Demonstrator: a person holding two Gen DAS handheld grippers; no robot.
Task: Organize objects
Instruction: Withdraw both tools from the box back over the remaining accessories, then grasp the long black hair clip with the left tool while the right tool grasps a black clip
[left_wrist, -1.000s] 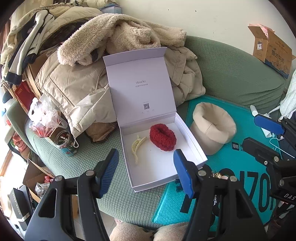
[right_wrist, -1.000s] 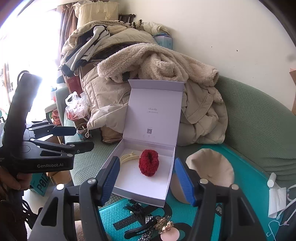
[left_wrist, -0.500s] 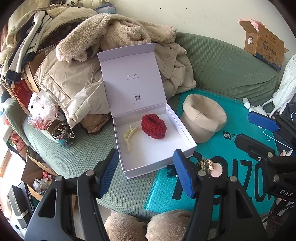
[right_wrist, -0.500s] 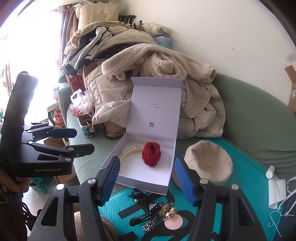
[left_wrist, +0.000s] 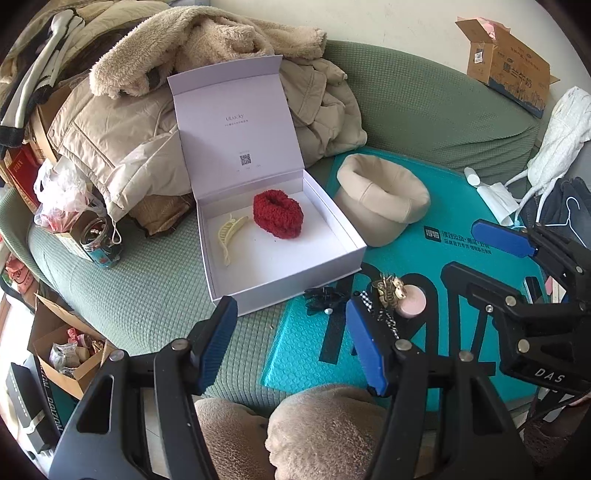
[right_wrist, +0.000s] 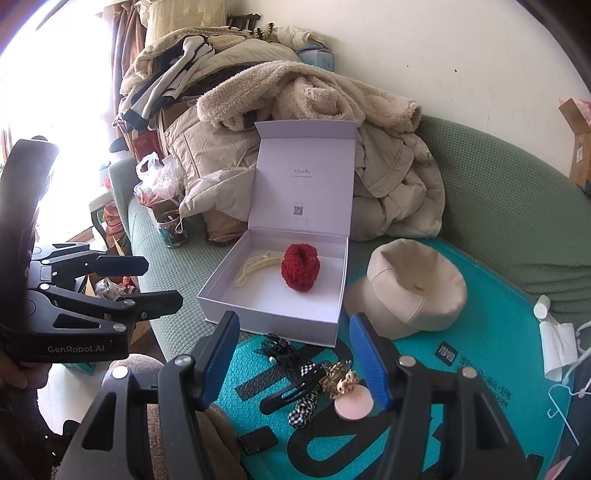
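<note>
Blue-padded, my right gripper (right_wrist: 295, 354) and left gripper (left_wrist: 291, 347) both hang open and empty. I've brought them lower and nearer: the hair clips (right_wrist: 295, 384) on the teal mat (right_wrist: 480, 369), hidden a second ago, now sit between my right jaws, just before the white box (right_wrist: 273, 317) holding the red scrunchie (right_wrist: 300, 268).

1. A green sofa (left_wrist: 155, 295) carries everything.
2. Directly on its seat lie an open white gift box (left_wrist: 334, 236), a heap of beige coats (left_wrist: 110, 140), a glass jar (left_wrist: 99, 240) and a teal foam mat (left_wrist: 306, 362).
3. On the mat rest a beige hat (left_wrist: 384, 206), black hair clips (right_wrist: 280, 349) and a pink compact (right_wrist: 354, 404).
</note>
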